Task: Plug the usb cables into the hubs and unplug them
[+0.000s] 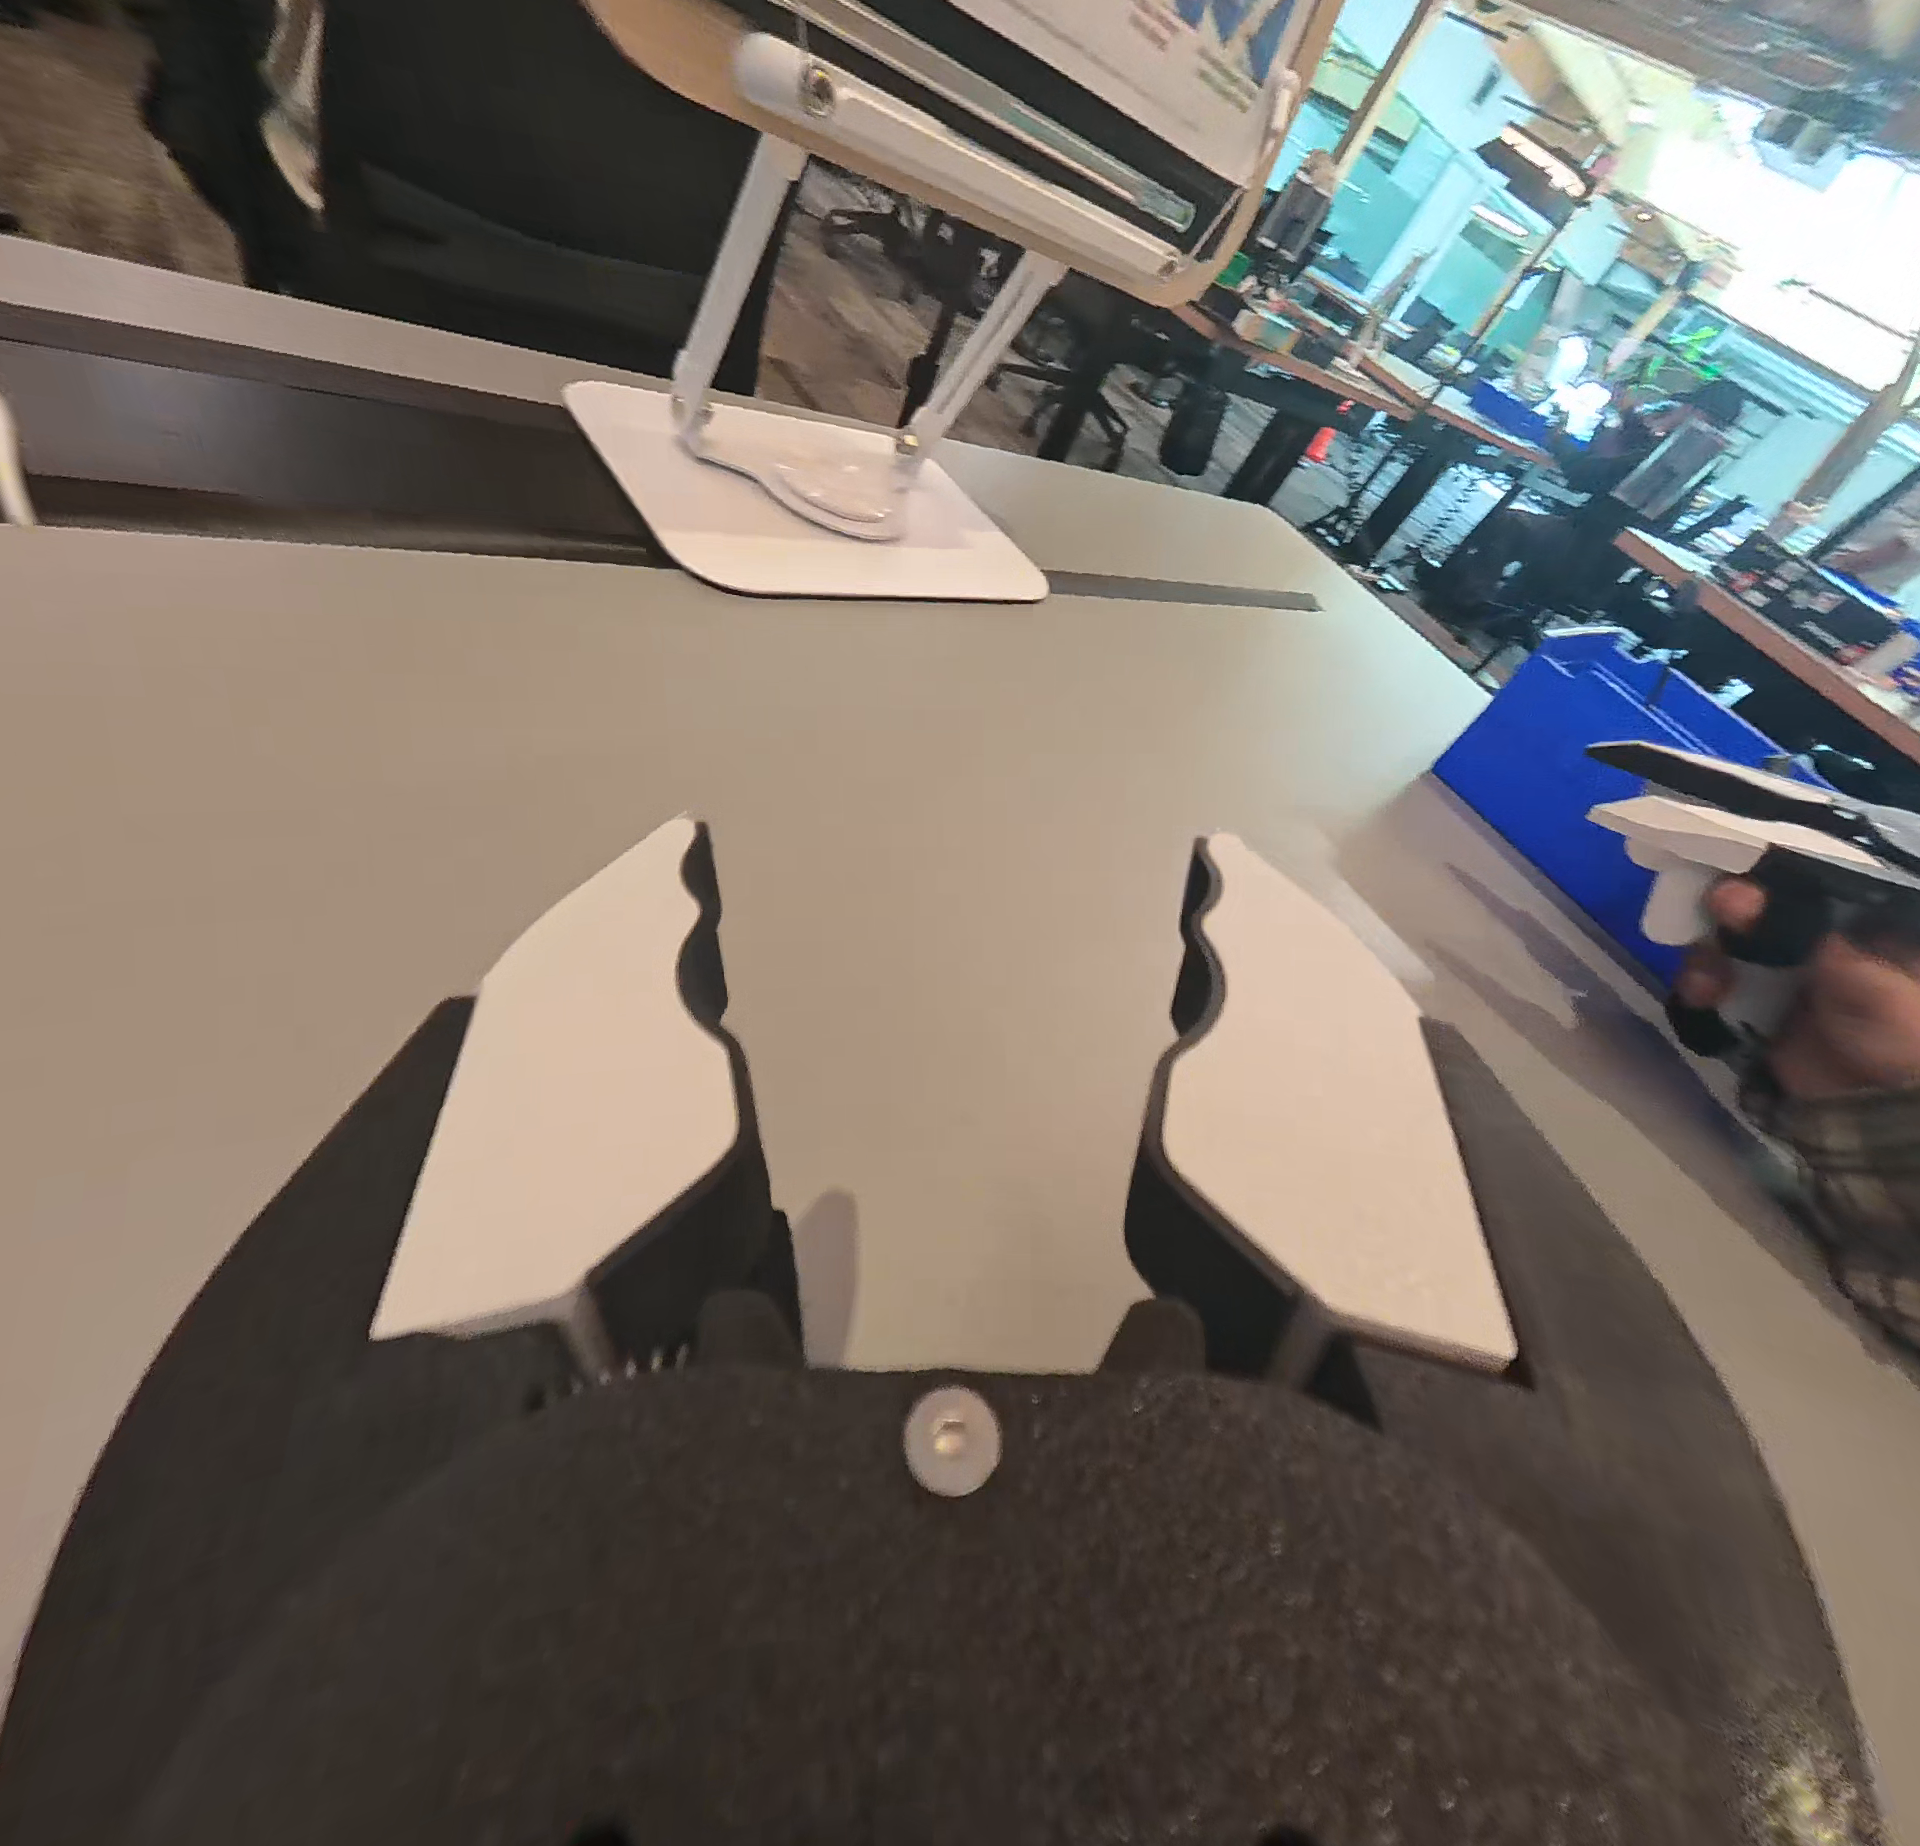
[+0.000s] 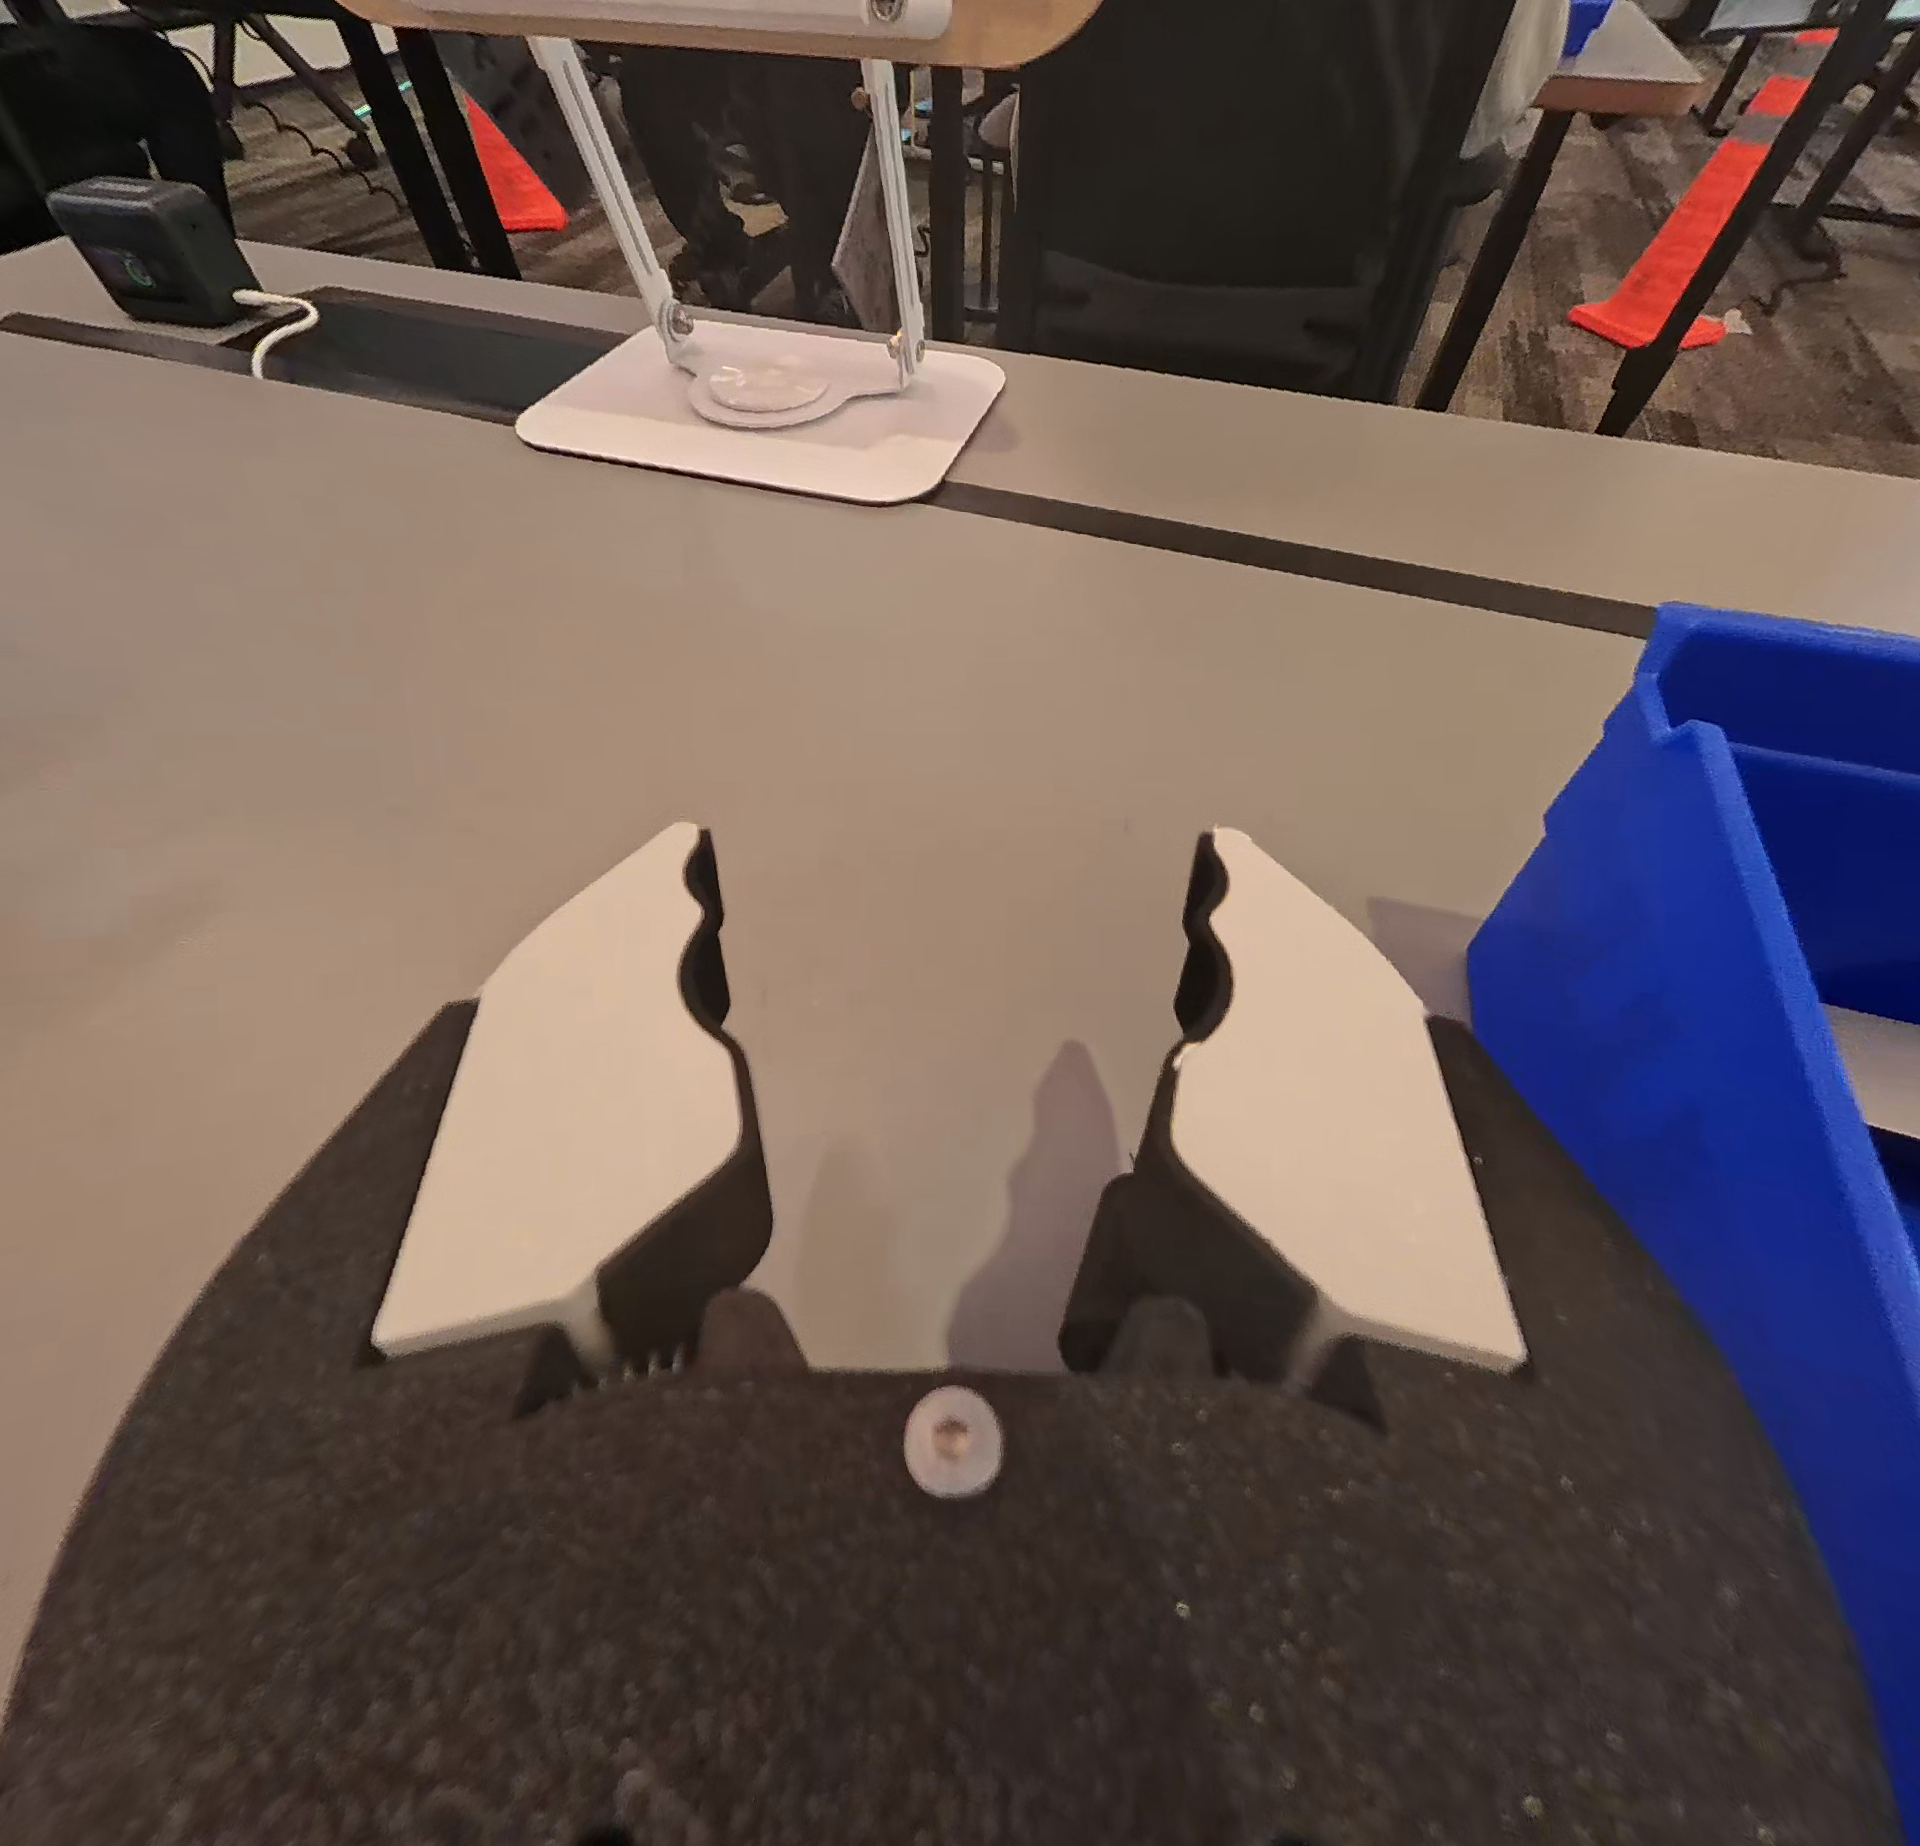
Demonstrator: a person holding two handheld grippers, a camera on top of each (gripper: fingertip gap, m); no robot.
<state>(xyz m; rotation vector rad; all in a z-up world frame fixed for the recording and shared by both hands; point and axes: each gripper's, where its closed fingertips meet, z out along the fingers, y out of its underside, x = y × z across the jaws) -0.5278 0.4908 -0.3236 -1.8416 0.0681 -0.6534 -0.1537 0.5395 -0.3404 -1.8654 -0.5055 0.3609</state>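
Observation:
No usb cable or hub shows in either view. My left gripper [image 1: 951, 840] is open and empty above the grey table [image 1: 416, 757]. My right gripper [image 2: 951, 846] is open and empty above the same table [image 2: 416, 705], just left of a blue bin [image 2: 1704, 965]. The right gripper also shows far right in the left wrist view [image 1: 1704, 799], held by a gloved hand [image 1: 1787, 955], in front of the blue bin [image 1: 1538, 757].
A white stand [image 1: 821, 529] with a tilted wooden board [image 1: 665, 40] sits at the table's far edge; it also shows in the right wrist view [image 2: 769, 414]. A small black device [image 2: 156, 248] with a white cable [image 2: 275, 326] is at the back left. Orange cones [image 2: 1683, 227] lie on the floor beyond.

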